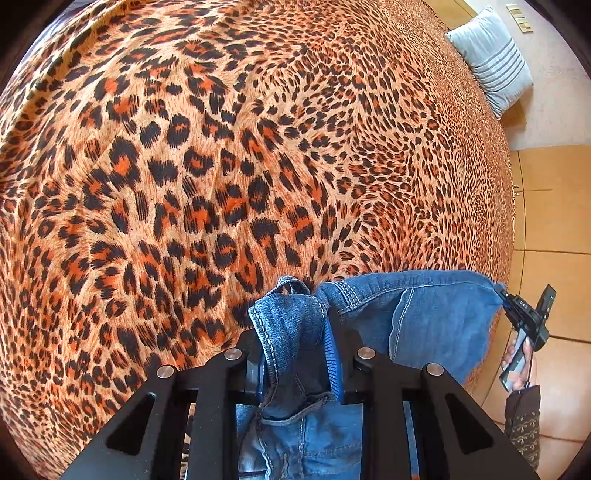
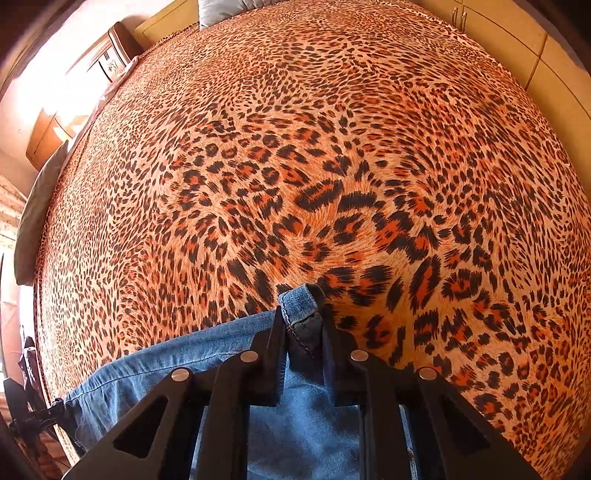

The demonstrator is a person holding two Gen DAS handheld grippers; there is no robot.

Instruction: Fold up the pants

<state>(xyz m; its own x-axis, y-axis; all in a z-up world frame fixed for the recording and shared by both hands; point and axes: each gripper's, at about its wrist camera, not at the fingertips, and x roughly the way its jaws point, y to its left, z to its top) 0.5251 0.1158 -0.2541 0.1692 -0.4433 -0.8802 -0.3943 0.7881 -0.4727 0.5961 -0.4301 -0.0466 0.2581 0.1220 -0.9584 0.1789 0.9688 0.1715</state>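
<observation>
Blue denim pants (image 1: 436,317) are held up above the near edge of a leopard-print bed (image 1: 221,166). My left gripper (image 1: 299,325) is shut on a bunched part of the pants with seams and a pocket edge. My right gripper (image 2: 301,317) is shut on a hemmed corner of the pants (image 2: 299,299). The denim (image 2: 177,365) stretches taut from it toward the left gripper (image 2: 33,413) at the far lower left. In the left wrist view the right gripper (image 1: 498,291) pinches the far corner of the cloth at the right.
The leopard-print bedspread (image 2: 332,166) fills both views. A grey striped pillow (image 1: 491,59) lies at the bed's far corner. A wooden nightstand (image 2: 110,62) stands beside the bed. Tan cabinet doors (image 2: 498,33) and tiled floor (image 1: 554,229) border the bed.
</observation>
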